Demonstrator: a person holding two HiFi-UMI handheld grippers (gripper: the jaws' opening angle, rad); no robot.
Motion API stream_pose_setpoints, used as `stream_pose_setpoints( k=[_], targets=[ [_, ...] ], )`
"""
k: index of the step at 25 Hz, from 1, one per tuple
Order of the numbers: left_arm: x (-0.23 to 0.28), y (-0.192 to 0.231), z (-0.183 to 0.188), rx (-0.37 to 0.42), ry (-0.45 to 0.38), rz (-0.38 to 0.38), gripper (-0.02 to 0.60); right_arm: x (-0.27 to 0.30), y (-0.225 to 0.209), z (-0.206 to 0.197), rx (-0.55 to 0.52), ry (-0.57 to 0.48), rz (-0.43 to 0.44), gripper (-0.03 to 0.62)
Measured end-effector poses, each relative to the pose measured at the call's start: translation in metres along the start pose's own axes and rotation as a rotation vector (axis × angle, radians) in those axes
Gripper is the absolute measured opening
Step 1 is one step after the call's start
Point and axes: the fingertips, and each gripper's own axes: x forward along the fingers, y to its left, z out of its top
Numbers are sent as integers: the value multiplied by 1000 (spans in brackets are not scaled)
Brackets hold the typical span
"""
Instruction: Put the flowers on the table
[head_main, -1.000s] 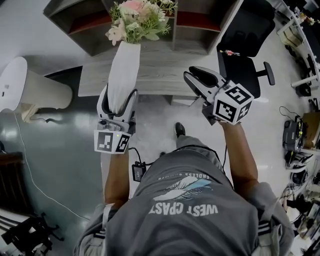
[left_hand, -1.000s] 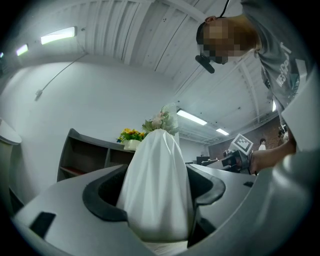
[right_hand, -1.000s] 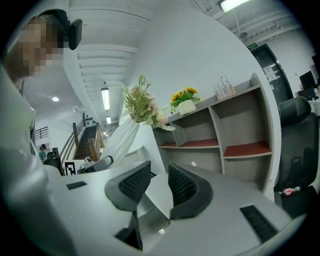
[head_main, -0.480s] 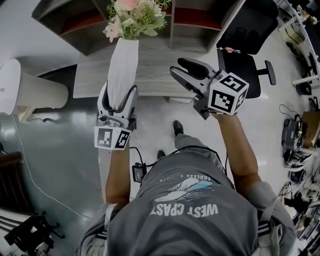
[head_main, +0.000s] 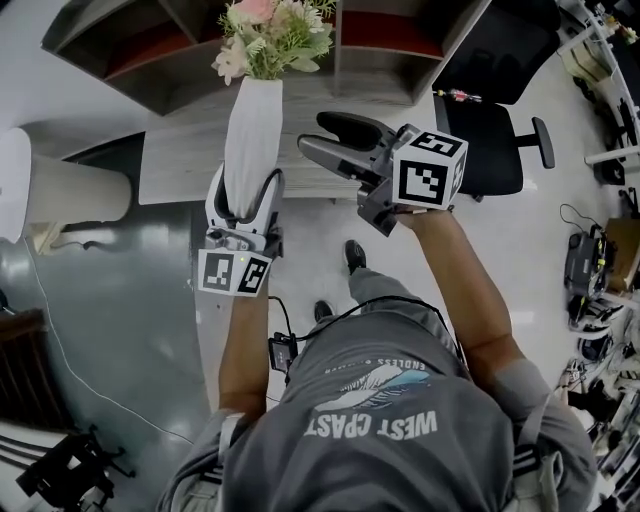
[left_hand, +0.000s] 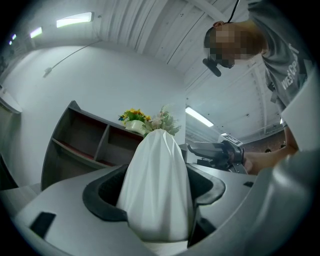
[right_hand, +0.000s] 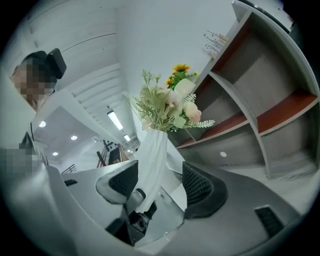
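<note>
Above the worktop's (head_main: 180, 160) near edge, white vase (head_main: 250, 140) of flowers (head_main: 272, 35) pinched by its base in left claw (head_main: 245, 187), leaning forward. Right claw (head_main: 312, 135) nearby, just spreading, gripping nothing. Liable to topple if released before upright.

1. A grey wood-grain table (head_main: 180, 165) stands by a white wall (left_hand: 100, 75).
2. An open shelving unit (head_main: 120, 45) with red-brown shelves runs along the table's far edge.
3. A black office chair (head_main: 495, 60) sits off the table's right end.
4. The grey floor (head_main: 120, 300) is glossy, and strip lights (left_hand: 75, 21) glow overhead.
</note>
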Motion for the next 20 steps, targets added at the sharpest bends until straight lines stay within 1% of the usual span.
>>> stream_pose_setpoints(
  k=[5,12,16,18,20],
  targets=[
    [6,4,-13,-26,13,5,342,20,-4,-4,82,7,50,304],
    [12,6,-25,-33,32,4,342,41,-9,-9,151,15,75,321],
    [27,-3,-47,-34,62,-4,342,39,-29,-15,170,23,52,321],
    [34,-8,-60,-32,80,-12,342,39,-40,-19,170,22,30,321],
    [38,-8,-70,-46,98,-18,342,40,-51,-23,167,27,-4,321]
  ],
)
